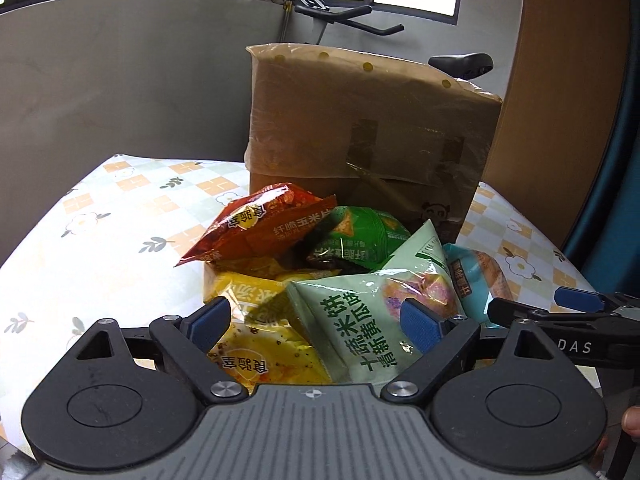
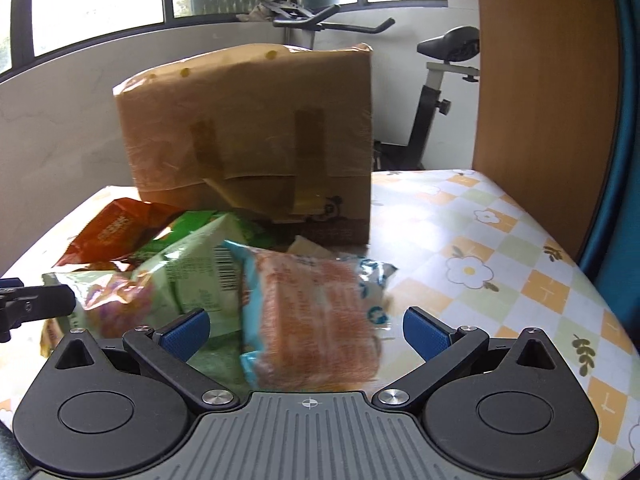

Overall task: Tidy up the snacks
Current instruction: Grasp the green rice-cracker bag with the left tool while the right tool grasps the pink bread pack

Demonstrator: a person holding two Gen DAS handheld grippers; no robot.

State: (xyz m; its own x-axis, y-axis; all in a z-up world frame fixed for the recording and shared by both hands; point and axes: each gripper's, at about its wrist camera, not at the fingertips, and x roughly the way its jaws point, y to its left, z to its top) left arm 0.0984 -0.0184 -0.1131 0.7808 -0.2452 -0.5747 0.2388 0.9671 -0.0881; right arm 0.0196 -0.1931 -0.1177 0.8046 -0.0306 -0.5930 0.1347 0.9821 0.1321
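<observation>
Right wrist view: we find the right tool [image 2: 306, 330] spread around the blue-edged packet [image 2: 312, 312], unpinched; closing risks crushing its contents.

Left wrist view: the left tool [image 1: 316, 320] is spread over the pale green packet [image 1: 368, 320]; the heaped packets could slide.

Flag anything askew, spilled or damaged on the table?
Nothing spilled or torn. The snack bags are a loose overlapping heap, not sorted: the red bag tilts on the yellow one, the pale green bag leans over both. The cardboard box behind is rumpled, patched with tape under film. Both tongs are open, holding nothing.
</observation>
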